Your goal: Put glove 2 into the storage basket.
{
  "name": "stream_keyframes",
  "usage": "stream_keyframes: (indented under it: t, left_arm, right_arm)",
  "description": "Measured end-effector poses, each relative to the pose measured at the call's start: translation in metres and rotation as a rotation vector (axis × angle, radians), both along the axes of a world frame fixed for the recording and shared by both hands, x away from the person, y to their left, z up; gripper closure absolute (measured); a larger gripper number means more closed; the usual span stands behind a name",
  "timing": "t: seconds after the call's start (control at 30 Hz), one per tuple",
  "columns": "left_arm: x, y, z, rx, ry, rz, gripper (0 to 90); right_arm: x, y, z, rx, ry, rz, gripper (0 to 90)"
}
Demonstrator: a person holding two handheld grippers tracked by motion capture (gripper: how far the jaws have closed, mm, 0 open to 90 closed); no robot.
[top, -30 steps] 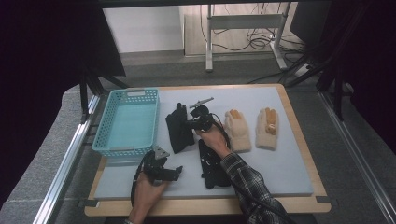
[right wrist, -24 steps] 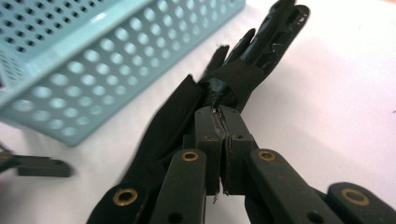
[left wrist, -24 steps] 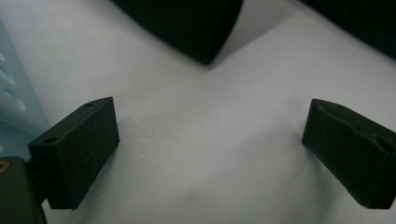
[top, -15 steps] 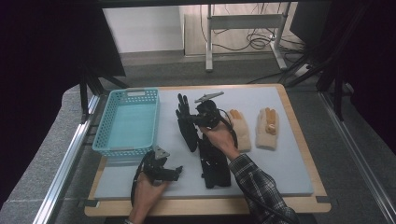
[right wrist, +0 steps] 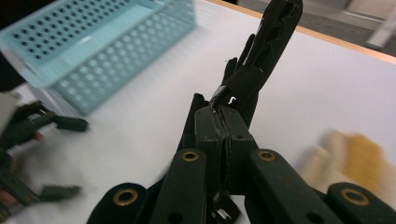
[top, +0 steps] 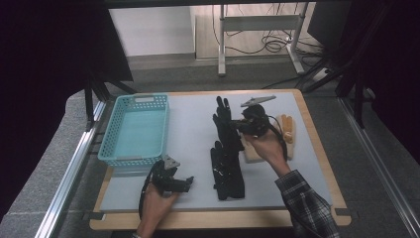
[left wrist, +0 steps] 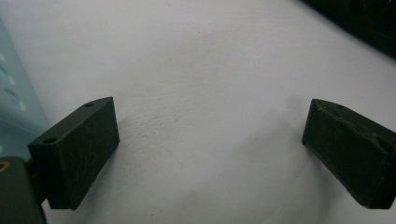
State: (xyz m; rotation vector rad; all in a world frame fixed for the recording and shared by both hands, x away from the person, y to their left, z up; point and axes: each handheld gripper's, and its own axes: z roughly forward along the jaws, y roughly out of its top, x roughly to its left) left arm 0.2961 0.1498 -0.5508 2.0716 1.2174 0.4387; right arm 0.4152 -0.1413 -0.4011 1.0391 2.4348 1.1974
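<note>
Black gloves (top: 227, 148); tan gloves (top: 287, 130); turquoise basket (top: 134, 130); pale grey mat (top: 193, 124); wood-coloured table edge (top: 322, 148); plaid sleeve (top: 308, 208); black grippers (top: 250, 124).

Your left hand (top: 154, 201) comes in from the bottom edge and holds the left gripper (top: 184, 183) low and level, pointing to your right, its jaws standing wide apart with nothing between them. Your right forearm, in a plaid sleeve, reaches forward and inward. Your right hand (top: 267, 146) lifts the right gripper (top: 236, 125) higher, pointing left, its jaws pressed together on black fabric.
</note>
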Motion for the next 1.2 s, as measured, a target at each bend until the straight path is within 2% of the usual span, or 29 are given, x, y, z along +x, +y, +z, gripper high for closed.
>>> stream_keyframes:
  t: [0.13,0.27,0.37,0.5,0.63,0.7,0.87,1.03,1.13,1.2]
  left_arm:
    - [0.0,0.0,0.0,0.0,0.0,0.0,4.1]
    - [0.0,0.0,0.0,-0.001,0.0,0.0,4.1]
    - [0.0,0.0,0.0,0.0,0.0,0.0,4.1]
    - [0.0,0.0,0.0,-0.001,0.0,0.0,4.1]
    - [0.0,0.0,0.0,0.0,0.0,0.0,4.1]
    - [0.0,0.0,0.0,0.0,0.0,0.001,4.1]
    - [0.0,0.0,0.0,0.005,0.001,-0.004,4.1]
    - [0.0,0.0,0.0,0.003,0.002,-0.002,4.1]
    - [0.0,0.0,0.0,0.003,0.002,-0.002,4.1]
    - [0.0,0.0,0.0,0.003,0.002,-0.002,4.1]
  right_arm:
    - [-0.002,-0.028,-0.003,-0.051,-0.002,-0.051,86.5]
    - [-0.005,-0.036,-0.018,-0.112,0.01,-0.065,86.4]
    - [-0.008,-0.029,-0.029,-0.124,0.021,-0.04,86.0]
    - [-0.015,-0.005,-0.041,-0.131,0.034,0.017,83.7]
    - [-0.022,0.023,-0.05,-0.085,0.059,0.091,66.8]
    - [-0.024,0.031,-0.051,-0.078,0.05,0.113,64.4]
    - [-0.016,0.026,-0.057,-0.12,0.018,0.094,64.1]
    - [-0.005,0.012,-0.07,-0.109,0.018,0.081,63.0]
    - [0.0,0.015,-0.078,-0.107,0.008,0.106,57.0]
    - [0.002,0.021,-0.084,-0.13,-0.011,0.131,52.9]
